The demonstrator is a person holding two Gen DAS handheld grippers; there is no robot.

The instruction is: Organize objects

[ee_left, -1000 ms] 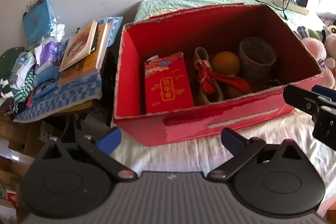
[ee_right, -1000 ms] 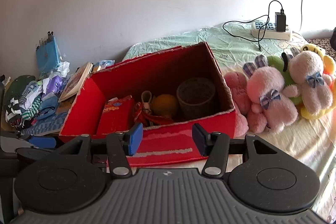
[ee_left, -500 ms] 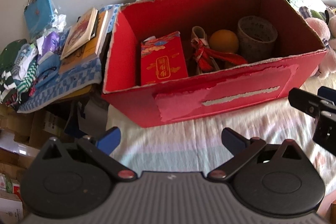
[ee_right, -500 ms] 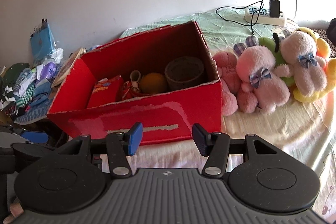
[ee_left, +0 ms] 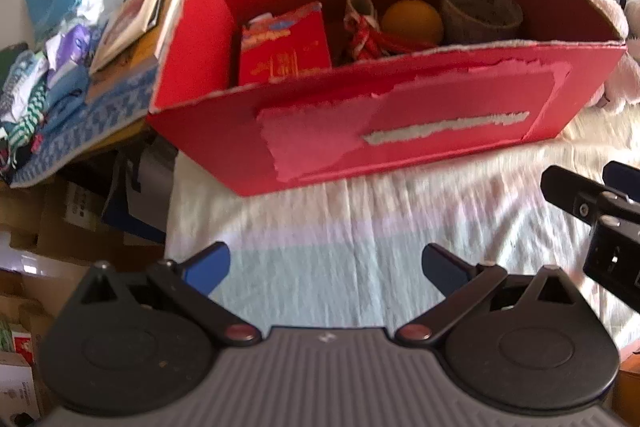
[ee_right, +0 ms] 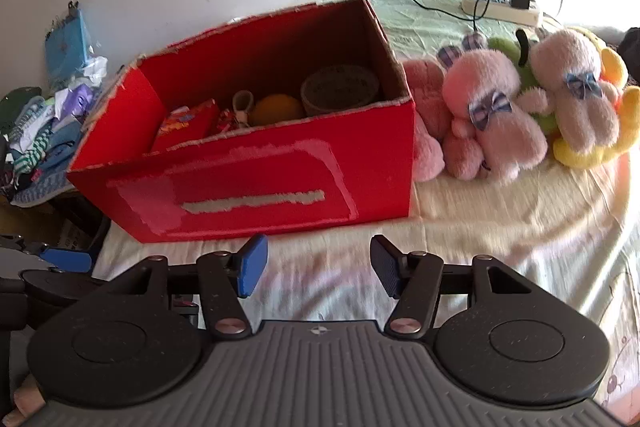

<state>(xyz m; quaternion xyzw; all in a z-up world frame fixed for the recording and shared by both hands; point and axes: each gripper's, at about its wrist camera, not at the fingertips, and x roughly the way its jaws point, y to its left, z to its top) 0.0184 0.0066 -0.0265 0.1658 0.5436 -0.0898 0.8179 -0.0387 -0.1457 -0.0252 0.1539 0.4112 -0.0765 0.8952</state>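
- Both tools have backed away from the red box [ee_right: 256, 183]; left tool [ee_left: 324, 265] and right tool [ee_right: 314, 265] hang apart, empty.
- Pink plush rabbit [ee_right: 490, 115], right of frame on the bed [ee_right: 500, 227]: likely light, soft; pinch its body.

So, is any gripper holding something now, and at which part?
Nothing is held. The left gripper and right gripper are both open and empty.
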